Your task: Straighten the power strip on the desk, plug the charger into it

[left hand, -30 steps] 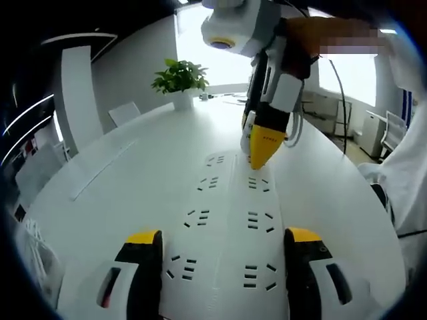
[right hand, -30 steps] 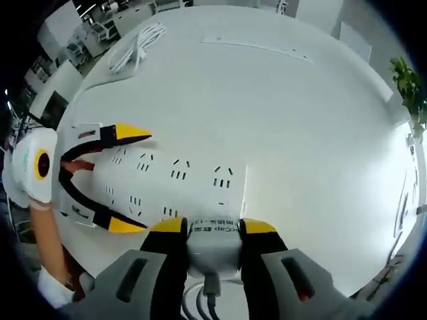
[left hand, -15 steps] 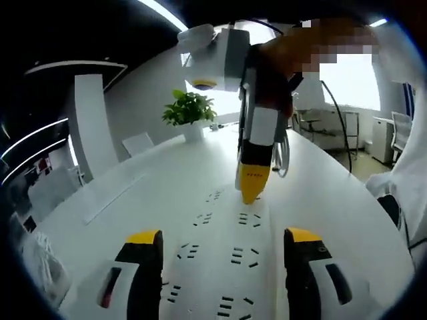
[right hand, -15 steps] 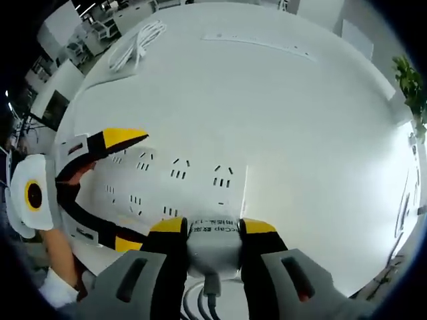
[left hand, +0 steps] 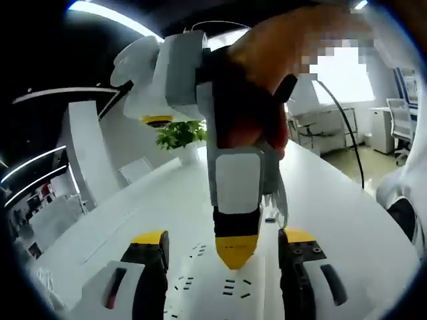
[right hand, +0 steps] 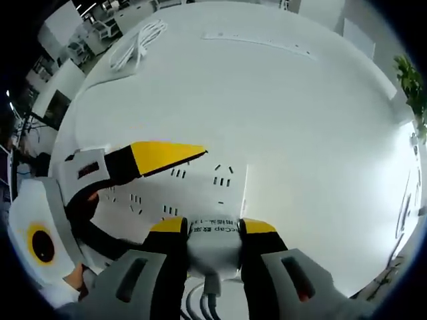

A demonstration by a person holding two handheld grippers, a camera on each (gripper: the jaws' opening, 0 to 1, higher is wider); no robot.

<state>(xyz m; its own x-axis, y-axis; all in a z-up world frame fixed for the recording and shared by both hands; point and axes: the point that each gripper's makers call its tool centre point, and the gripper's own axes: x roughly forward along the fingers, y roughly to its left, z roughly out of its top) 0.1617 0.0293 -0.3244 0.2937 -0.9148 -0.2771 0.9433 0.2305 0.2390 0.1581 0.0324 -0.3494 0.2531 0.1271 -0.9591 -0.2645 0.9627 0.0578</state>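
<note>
Left gripper view, own jaws: the left gripper (left hand: 223, 257) stands spread at the bottom of the frame, nothing between its tips.
Left gripper view, strip: the power strip (left hand: 233, 290) lies low in the centre between those jaws, its long axis running away up the frame.
Left gripper view, other tool: the right gripper (left hand: 235, 250) comes down from the top centre, its yellow tip just above the sockets.
Right gripper view, own jaws: pinching the charger (right hand: 213, 243) at bottom centre.
Right gripper view, strip: it stretches leftward from just above the charger, across the white desk (right hand: 267, 100).
Right gripper view, turning relation: the charger sits at the strip's near right end, so this hand looks the nearer one; whether the prongs touch a socket cannot be told.
</note>
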